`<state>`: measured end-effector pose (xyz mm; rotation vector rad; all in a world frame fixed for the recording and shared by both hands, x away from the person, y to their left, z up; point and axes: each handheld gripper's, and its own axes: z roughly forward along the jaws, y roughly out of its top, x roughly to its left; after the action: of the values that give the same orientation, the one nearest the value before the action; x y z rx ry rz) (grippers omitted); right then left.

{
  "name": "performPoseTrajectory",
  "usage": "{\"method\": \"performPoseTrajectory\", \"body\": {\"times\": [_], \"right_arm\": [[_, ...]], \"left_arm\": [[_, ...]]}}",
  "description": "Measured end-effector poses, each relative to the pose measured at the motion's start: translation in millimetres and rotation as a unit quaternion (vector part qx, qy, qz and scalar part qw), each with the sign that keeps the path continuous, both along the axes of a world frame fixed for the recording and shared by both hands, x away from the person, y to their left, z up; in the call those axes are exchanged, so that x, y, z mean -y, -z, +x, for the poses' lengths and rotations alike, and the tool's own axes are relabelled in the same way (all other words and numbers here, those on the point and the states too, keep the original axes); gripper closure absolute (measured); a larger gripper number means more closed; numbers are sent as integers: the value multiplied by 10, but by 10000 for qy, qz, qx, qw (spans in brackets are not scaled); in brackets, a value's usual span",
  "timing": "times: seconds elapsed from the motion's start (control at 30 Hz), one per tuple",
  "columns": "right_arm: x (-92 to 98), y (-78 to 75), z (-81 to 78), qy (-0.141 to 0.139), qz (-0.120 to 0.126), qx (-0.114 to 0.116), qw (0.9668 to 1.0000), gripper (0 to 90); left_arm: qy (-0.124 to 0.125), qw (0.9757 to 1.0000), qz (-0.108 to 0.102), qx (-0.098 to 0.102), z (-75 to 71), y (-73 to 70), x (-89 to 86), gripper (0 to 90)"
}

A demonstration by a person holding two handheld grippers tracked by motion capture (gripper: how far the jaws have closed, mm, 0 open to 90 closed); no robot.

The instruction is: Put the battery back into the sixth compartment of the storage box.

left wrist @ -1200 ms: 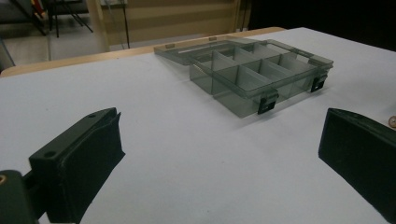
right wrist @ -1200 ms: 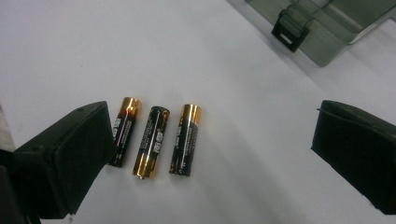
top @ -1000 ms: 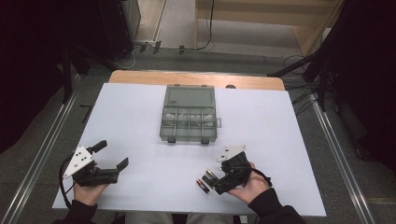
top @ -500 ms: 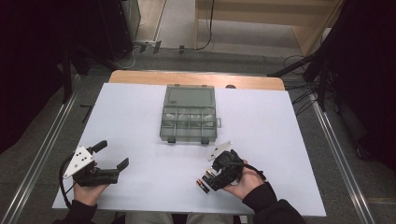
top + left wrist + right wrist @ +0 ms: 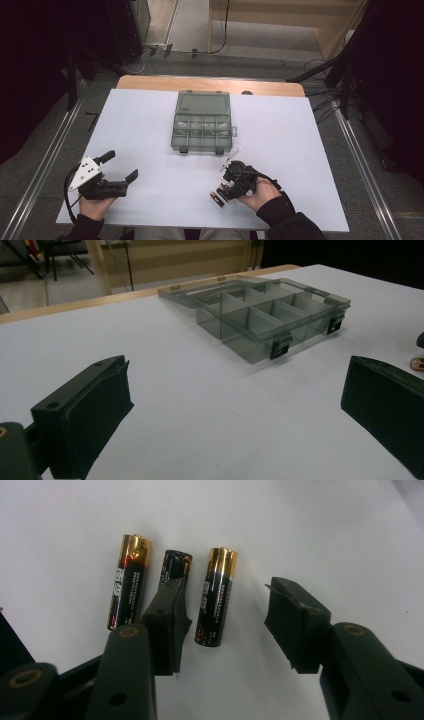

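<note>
A compartment box (image 5: 202, 127) is placed on the table (image 5: 305, 130) at the centre of the high view, its lid laid open behind it. Three batteries (image 5: 218, 198) are laid side by side at lower centre, before the box. In the right gripper view, one battery (image 5: 215, 596) is seen between the jaws, two to its left.

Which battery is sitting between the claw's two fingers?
The rightmost battery in the right gripper view lies in the open right claw. The middle battery is half hidden; the left battery lies outside.
</note>
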<state>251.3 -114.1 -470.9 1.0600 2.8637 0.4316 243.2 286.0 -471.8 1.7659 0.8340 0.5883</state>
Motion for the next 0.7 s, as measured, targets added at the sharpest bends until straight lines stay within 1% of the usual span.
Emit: {"method": "performPoseTrajectory", "body": {"times": [0.07, 0.13, 0.2, 0.27, 0.3, 0.33, 0.4, 0.5, 0.6, 0.7], "right_arm": [[-4, 4, 4, -32, 13, -18, 10000, 529], [-28, 12, 9, -85, -25, -97, 9999, 583], [-48, 26, 20, -152, -74, -114, 9998, 605], [-68, 27, 26, -159, -170, -194, 9995, 641], [-77, 36, 34, -204, -175, -172, 9995, 659], [-94, 37, 31, -144, -200, -228, 9994, 678], [-111, 51, 45, -144, -270, -243, 9992, 713], [-129, 52, 55, -41, -333, -301, 9990, 767], [-138, 47, 67, -16, -373, -342, 9987, 772], [-151, 41, 77, 67, -400, -433, 9982, 778]], "left_arm": [[-3, 10000, 3, 2, 2, 1, 0, 0], [0, 10000, -1, 0, 4, 3, 3, 0], [1, 10000, 7, -5, 4, 3, 4, 0], [1, 10000, 3, -4, 5, 3, 5, 0], [1, 10000, 5, -5, 5, 4, 5, 0], [5, 10000, 5, -6, 6, 4, 5, 0], [15, 10000, 9, -20, 7, 5, 6, 0], [23, 10000, 16, -12, 8, 8, 11, 0], [23, 10000, 18, -10, 10, 8, 11, 0], [17, 10000, 4, -16, 10, 9, 12, 0]]}}
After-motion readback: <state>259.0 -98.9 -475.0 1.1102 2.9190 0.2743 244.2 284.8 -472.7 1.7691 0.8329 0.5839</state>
